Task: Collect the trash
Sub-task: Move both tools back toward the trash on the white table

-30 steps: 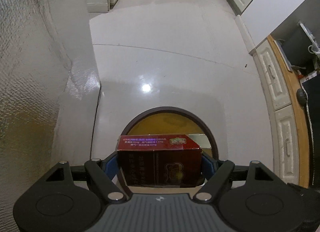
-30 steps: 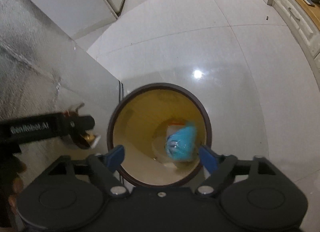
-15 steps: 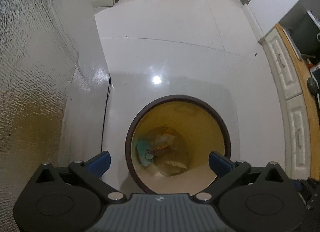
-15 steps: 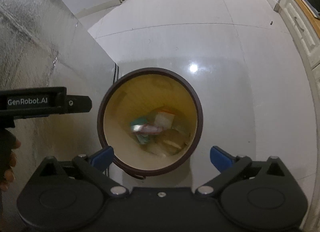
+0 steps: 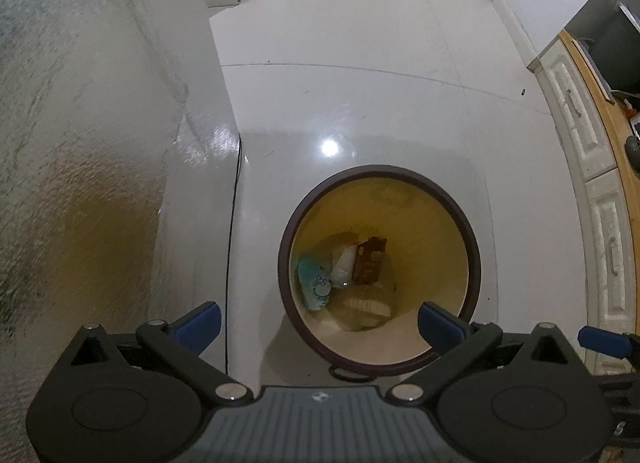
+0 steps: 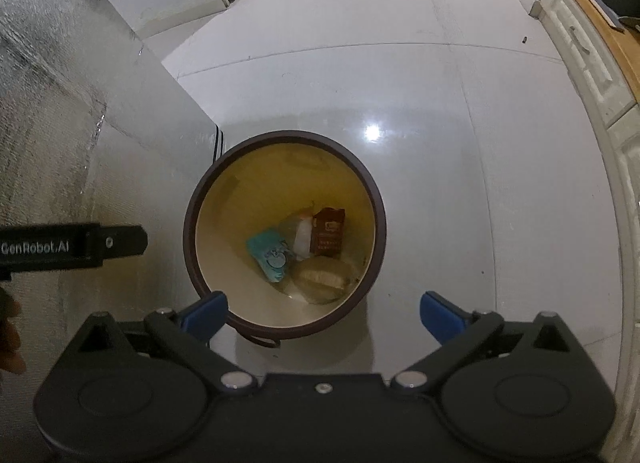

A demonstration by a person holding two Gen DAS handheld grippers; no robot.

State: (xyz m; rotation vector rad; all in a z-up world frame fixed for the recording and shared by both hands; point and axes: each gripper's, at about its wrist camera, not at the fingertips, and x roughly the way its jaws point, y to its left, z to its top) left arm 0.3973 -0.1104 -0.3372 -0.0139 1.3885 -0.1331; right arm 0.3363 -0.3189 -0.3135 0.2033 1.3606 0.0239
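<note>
A round trash bin with a dark brown rim and yellow inside stands on the floor below both grippers. In it lie a dark red box, a blue packet, a clear wrapper and a pale round item. My left gripper is open and empty above the bin's near edge. My right gripper is open and empty above the bin. The left gripper's body shows at the left of the right wrist view.
A table covered in silver foil rises at the left, close to the bin. White tiled floor spreads beyond. White cabinets with a wooden top run along the right.
My left gripper opened and the dark red box fell into the bin. My right gripper let go of the blue packet, which now lies in the bin. Both grippers rose.
</note>
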